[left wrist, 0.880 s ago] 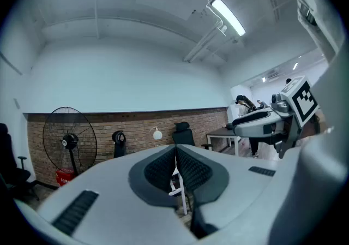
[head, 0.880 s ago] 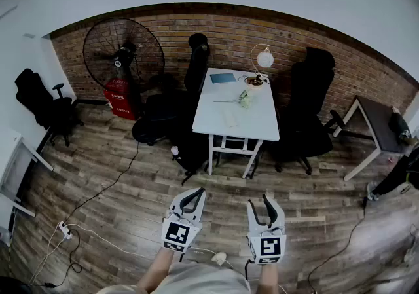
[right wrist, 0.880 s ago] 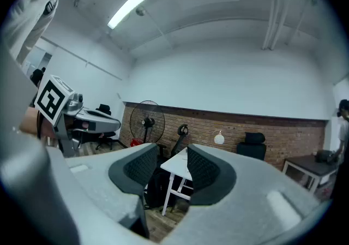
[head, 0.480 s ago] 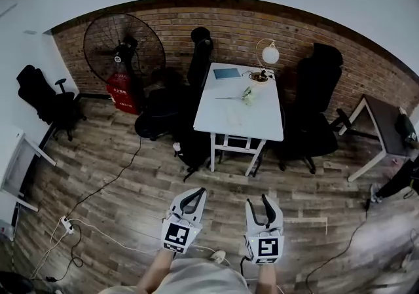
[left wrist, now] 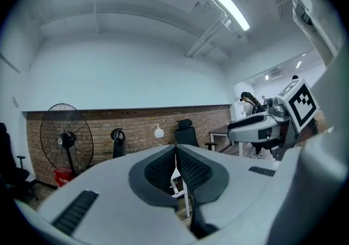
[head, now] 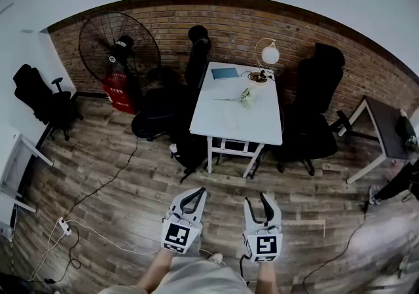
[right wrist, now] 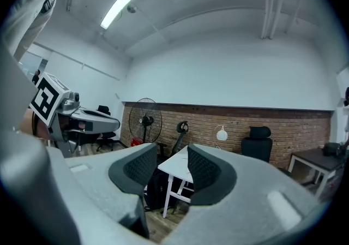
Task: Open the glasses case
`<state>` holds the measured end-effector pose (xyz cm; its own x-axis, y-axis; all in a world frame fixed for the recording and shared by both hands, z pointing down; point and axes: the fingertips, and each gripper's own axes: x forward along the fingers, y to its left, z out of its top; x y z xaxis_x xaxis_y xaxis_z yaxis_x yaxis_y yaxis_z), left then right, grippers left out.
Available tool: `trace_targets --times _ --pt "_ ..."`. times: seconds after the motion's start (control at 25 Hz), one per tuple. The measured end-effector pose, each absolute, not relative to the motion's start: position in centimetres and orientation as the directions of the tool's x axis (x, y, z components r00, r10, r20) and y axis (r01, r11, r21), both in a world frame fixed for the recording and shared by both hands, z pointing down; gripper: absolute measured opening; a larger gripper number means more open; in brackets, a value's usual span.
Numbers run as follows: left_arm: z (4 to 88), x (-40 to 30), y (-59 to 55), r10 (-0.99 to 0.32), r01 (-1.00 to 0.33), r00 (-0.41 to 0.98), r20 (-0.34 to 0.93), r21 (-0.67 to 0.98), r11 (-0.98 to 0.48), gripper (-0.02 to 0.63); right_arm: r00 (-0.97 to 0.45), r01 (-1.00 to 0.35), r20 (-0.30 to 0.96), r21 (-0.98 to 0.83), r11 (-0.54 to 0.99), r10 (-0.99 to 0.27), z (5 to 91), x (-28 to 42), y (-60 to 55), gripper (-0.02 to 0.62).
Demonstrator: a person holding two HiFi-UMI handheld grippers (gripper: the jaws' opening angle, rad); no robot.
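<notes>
A white table (head: pixel 237 126) stands across the room in front of the brick wall. On it lie a blue book (head: pixel 225 74), a small pale green object (head: pixel 245 96) and a desk lamp (head: pixel 267 57). From here they are too small to tell which one is a glasses case. Both grippers are held low over the floor, well short of the table. My left gripper (head: pixel 194 192) (left wrist: pixel 175 148) has its pads together with nothing between them. My right gripper (head: pixel 258 200) (right wrist: pixel 172 156) stands open and empty, and the table (right wrist: pixel 177 168) shows through its gap.
Black office chairs (head: pixel 313 109) flank the table, and a large floor fan (head: pixel 119 47) stands at the back left. Cables and a power strip (head: pixel 63 227) lie on the wooden floor at the left. A second desk (head: pixel 383 129) sits at the right.
The head view has shifted a little, with the table now slightly higher and larger in the picture. Both grippers keep the same pose at the bottom.
</notes>
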<state>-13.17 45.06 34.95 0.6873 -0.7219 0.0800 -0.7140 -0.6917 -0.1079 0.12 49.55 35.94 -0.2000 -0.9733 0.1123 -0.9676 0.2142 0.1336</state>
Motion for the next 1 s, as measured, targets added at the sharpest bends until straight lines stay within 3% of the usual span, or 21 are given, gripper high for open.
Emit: trace_targets --times 1.0 --pt "36.3 -15.0 28.5 -0.637 -0.633 0.767 0.083 -0.068 -0.771 0.008 -0.08 -0.989 0.16 0.113 0.099 -0.984 37.4 -2.8 34.7 0.176"
